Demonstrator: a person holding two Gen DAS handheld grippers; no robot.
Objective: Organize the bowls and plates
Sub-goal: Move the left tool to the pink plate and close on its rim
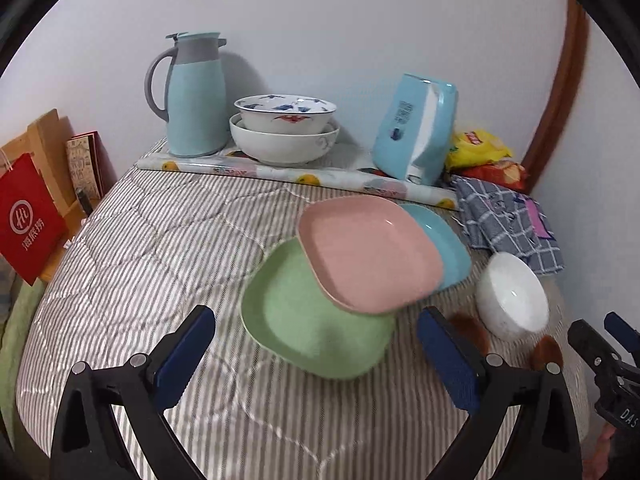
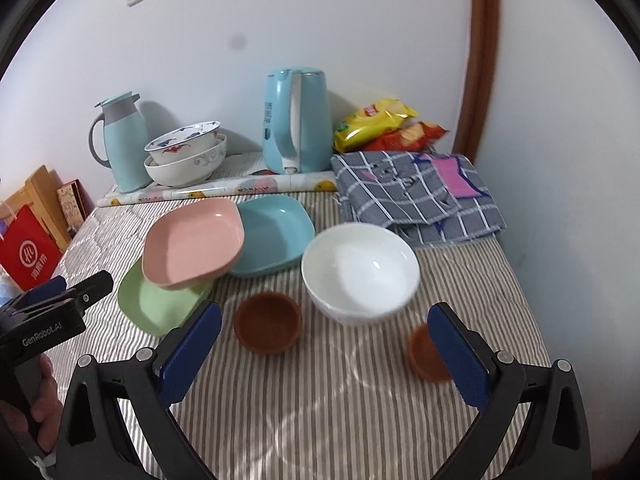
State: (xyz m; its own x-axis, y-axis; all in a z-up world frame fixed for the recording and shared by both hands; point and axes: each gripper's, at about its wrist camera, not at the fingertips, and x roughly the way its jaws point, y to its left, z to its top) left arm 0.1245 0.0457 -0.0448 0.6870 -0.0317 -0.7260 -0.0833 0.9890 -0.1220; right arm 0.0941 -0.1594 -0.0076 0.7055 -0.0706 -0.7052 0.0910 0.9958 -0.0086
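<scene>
A pink square plate (image 1: 370, 250) (image 2: 194, 240) lies tilted across a green plate (image 1: 310, 322) (image 2: 160, 300) and a blue plate (image 1: 448, 244) (image 2: 274, 236) on the striped cloth. A white bowl (image 1: 512, 296) (image 2: 360, 272) stands to their right, with two small brown bowls (image 2: 268, 322) (image 2: 426, 354) in front. Two patterned bowls (image 1: 284, 128) (image 2: 186, 154) are stacked at the back. My left gripper (image 1: 316, 360) is open and empty just in front of the green plate. My right gripper (image 2: 326, 354) is open and empty, over the brown bowls.
A blue thermos jug (image 1: 194, 94) (image 2: 120, 140), a blue kettle (image 1: 416, 128) (image 2: 296, 120), snack bags (image 2: 384, 124) and a folded checked cloth (image 2: 416, 196) stand along the back and right. A red bag (image 1: 28, 216) hangs off the left edge.
</scene>
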